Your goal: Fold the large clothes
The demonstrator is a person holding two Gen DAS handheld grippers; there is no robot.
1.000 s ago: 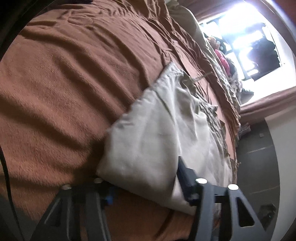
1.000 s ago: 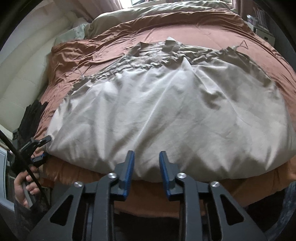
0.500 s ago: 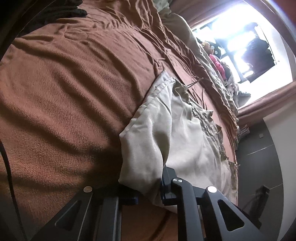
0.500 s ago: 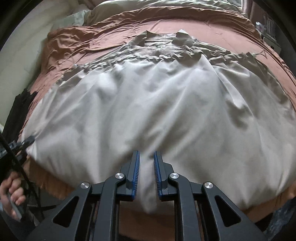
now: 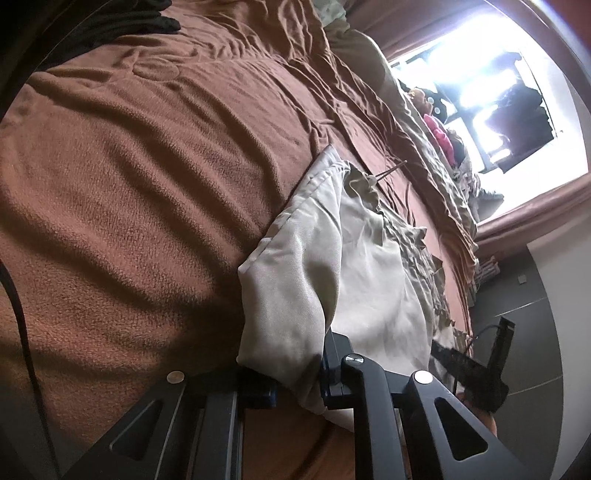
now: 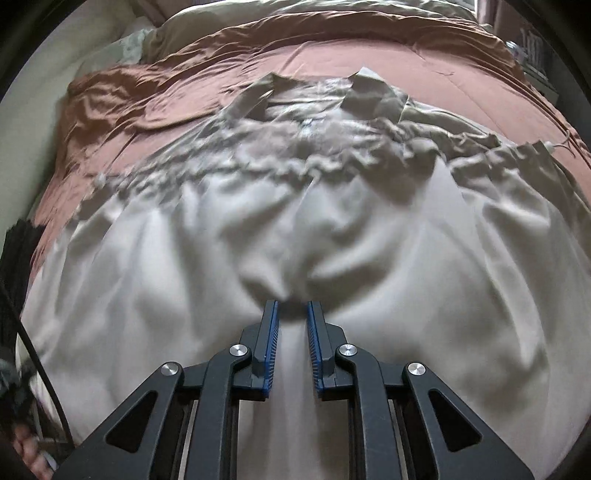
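A large beige garment [image 6: 332, 229] lies spread across a bed covered by a brown blanket [image 5: 147, 184], its gathered, crumpled band and collar on the far side and its smooth pale skirt reaching the near edge of the bed. In the left wrist view the left gripper [image 5: 295, 380] is clenched on a near corner of the garment — a thick fold of beige cloth bulges up between the two black fingers and hangs over the left one, so the pads themselves are mostly hidden. From that pinch the cloth runs away toward the far right, where a thin drawstring [image 5: 391, 171] trails onto the blanket. Beyond the bed on the right a bright window [image 5: 498, 85] washes out the corner of the room, and a dark floor [image 5: 524, 295] shows below it. Part of the other tool, a black frame, shows at the right near the garment's near edge. In the right wrist view the right gripper [image 6: 291, 306] has its blue-lined fingers drawn close together with a narrow strip of pale cloth running between them; the fabric puckers into a small peak right at the fingertips — it looks pinched, though whether the pads fully press the cloth I cannot tell for sure. At the far edge of the bed a pale duvet [image 6: 258, 22] lies bunched. At the near left corner a person's fingers [image 6: 29, 450] and a black cable [image 6: 40, 369] show beside the garment's edge.
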